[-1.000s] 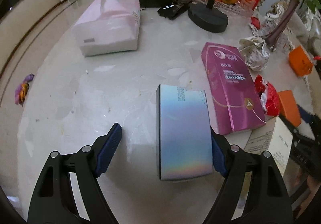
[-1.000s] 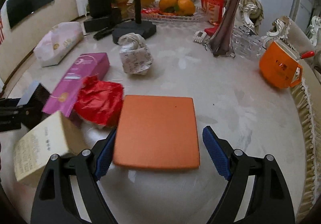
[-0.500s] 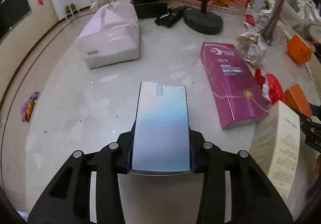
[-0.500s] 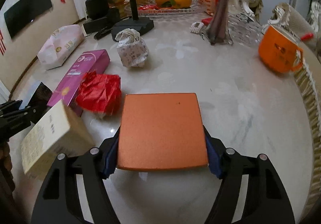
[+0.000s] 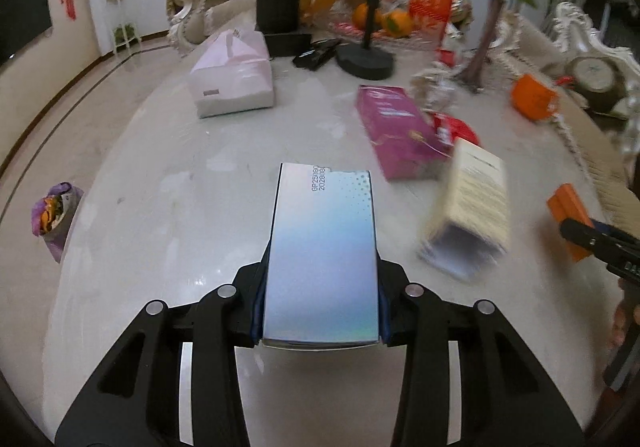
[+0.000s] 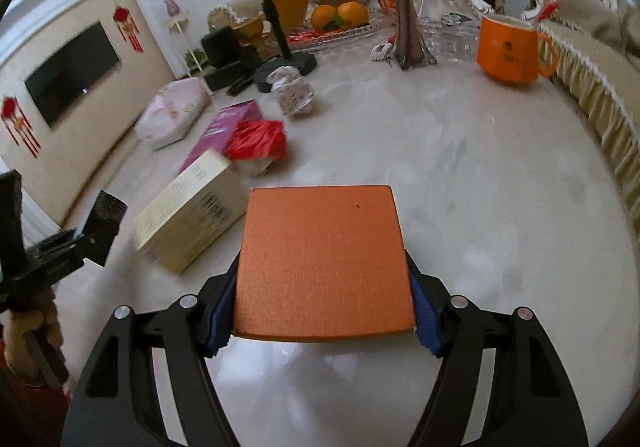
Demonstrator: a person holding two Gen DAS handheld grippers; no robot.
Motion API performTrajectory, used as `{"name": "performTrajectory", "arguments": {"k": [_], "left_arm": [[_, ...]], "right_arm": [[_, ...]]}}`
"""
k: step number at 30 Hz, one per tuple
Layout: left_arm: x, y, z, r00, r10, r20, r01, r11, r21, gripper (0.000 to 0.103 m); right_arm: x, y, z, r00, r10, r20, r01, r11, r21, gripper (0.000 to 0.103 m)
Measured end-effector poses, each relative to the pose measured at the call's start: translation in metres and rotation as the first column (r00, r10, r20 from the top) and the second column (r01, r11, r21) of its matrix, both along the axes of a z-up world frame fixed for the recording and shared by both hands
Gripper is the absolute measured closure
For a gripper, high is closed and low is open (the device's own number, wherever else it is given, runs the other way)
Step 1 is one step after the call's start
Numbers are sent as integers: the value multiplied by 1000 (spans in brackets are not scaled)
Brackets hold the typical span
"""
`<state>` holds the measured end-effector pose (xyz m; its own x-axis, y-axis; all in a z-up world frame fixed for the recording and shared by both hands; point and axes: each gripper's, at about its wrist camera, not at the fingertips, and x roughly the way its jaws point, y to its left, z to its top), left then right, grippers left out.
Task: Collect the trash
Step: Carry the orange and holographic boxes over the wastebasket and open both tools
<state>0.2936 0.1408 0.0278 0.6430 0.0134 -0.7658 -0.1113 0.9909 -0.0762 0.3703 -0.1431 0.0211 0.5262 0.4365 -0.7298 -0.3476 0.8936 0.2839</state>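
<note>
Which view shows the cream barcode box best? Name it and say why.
The right wrist view. There the cream box lies on the table with its barcode end and printed side fairly readable, only slightly blurred. The left wrist view shows the same box heavily smeared by motion blur, its print unreadable.

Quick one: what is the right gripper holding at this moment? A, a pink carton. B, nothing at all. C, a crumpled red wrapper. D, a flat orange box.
D: the right gripper has its blue pads pressed against both sides of the flat orange box.
</note>
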Motion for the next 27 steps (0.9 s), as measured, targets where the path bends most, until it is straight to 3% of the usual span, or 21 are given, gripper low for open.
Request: {"name": "performTrajectory", "arguments": {"k": [8,12,16,19,23,27], "left_arm": [[-116,-26,16,991,-102,87,107,993,-56,63],[-193,-48,18,978,-170,120,178,982,-58,63],[-260,-71,1,968,-235,85,241,967,-83,63],[-295,-92,-35,958,-287,-9,284,949,-136,63],[-308,-124,-102,925,-337,-176,313,938,-149,63],[-289,-146,-177,901,-312,-301,306,949,-68,63]], "right_arm": [[-122,-23,20,997,53,48,-58,993,101,35],[-195,-35,30,993,82,82,-92,987,129,35],[-260,-43,17,991,131,25,-134,972,194,35],[-296,-41,-3,984,174,-45,-160,962,220,35],[-312,-24,-59,964,199,-179,-174,974,146,35],[-285,-5,-136,937,155,-314,-161,987,7,35]]}}
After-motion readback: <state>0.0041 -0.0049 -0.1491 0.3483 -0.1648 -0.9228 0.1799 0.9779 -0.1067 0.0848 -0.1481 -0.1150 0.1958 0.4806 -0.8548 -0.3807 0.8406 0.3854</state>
